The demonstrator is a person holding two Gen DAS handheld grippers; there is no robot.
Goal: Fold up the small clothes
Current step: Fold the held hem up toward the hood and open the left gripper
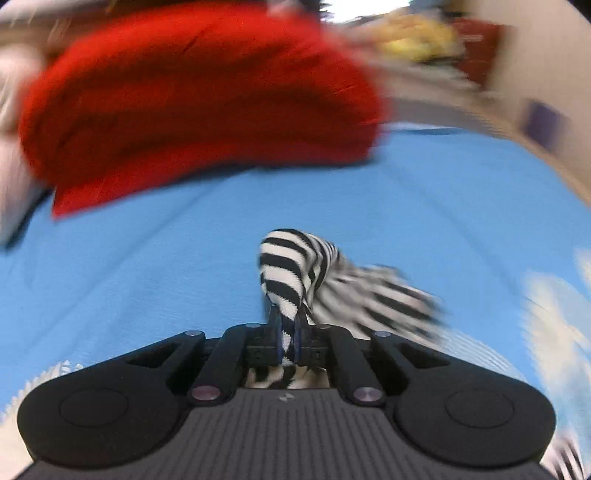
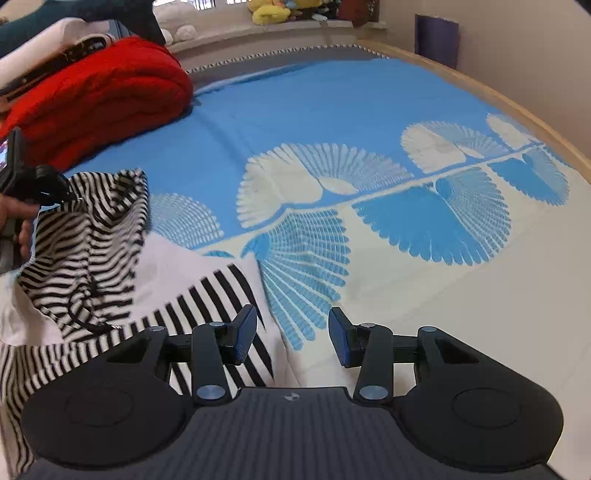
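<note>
A black-and-white striped small garment (image 2: 85, 236) lies at the left of the blue and cream bedspread (image 2: 332, 110), part lifted. My left gripper (image 1: 287, 332) is shut on a fold of the striped garment (image 1: 291, 273) and holds it above the bed; it also shows in the right wrist view (image 2: 33, 184) at the left edge. My right gripper (image 2: 292, 332) is open and empty, low over the bedspread beside the garment's flat striped edge (image 2: 221, 295).
A folded red blanket (image 2: 99, 99) lies at the back left, with white and dark clothes (image 2: 55, 33) stacked on it. Plush toys (image 2: 269, 11) sit on a ledge behind the bed. The bed's wooden edge (image 2: 498, 96) runs along the right, by a wall.
</note>
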